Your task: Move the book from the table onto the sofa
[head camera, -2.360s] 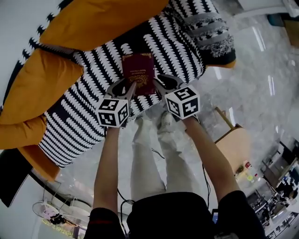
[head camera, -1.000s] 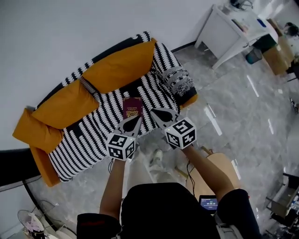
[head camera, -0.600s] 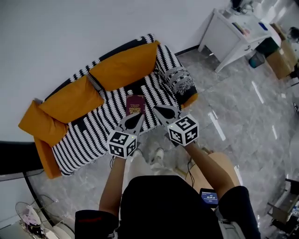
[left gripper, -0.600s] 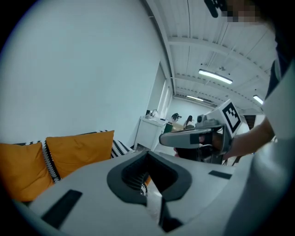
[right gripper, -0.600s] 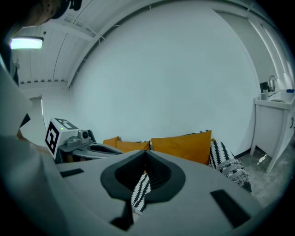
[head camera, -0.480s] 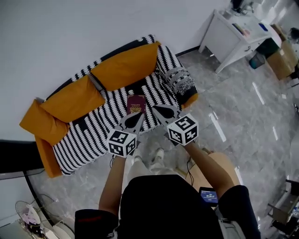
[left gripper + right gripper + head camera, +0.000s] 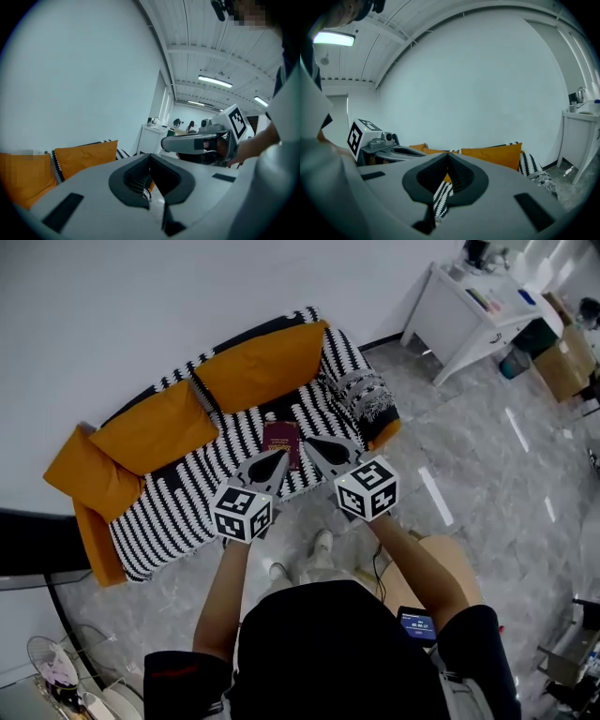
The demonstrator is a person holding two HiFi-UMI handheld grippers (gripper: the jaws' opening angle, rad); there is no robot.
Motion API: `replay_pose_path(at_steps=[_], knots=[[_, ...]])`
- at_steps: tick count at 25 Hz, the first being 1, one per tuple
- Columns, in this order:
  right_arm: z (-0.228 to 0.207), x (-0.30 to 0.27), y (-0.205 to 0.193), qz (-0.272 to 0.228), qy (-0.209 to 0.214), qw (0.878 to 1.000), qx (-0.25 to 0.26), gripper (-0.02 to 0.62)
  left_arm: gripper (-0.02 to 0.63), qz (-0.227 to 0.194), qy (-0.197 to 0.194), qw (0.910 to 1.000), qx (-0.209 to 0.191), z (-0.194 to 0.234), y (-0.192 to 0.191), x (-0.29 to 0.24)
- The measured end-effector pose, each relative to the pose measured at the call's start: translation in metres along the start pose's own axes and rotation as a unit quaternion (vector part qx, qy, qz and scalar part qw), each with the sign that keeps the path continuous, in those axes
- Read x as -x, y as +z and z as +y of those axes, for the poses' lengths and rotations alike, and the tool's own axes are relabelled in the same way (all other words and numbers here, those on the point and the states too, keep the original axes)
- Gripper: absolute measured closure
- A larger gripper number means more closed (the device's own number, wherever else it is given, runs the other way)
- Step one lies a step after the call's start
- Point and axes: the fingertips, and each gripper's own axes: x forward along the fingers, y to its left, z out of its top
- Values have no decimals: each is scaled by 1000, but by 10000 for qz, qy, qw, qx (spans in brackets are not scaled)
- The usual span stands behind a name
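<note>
The dark red book [image 7: 282, 440] was seen lying flat on the striped seat of the sofa [image 7: 178, 502], just in front of the orange cushions [image 7: 258, 367] and just beyond the tips of both claws. The left claw [image 7: 279, 457] and the right claw [image 7: 312, 442] were held above the sofa's near edge, each shut tight with nothing between its jaws, so the task was judged done. The book was judged thin, light and somewhat flexible, with a smooth cover likely to slip. Were it to be lifted, the near short edge would best be pinched at both corners, since the soft seat would yield beneath it
</note>
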Motion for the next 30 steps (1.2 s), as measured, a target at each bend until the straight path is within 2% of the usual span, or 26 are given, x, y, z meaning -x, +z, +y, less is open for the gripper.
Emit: replay_pose_path(at_steps=[16,20,30], knots=[[137,1,7,-320,-376,9978,448,578,589,-383,-295,9977,-485,-3,1,125],[161,0,9,-391,-516,9966,514,578,589,-438,-361,9960,-684,-4,-1,149],[205,1,10,-519,-759,9929,754,578,589,-778,-518,9931,-705,-6,6,189]])
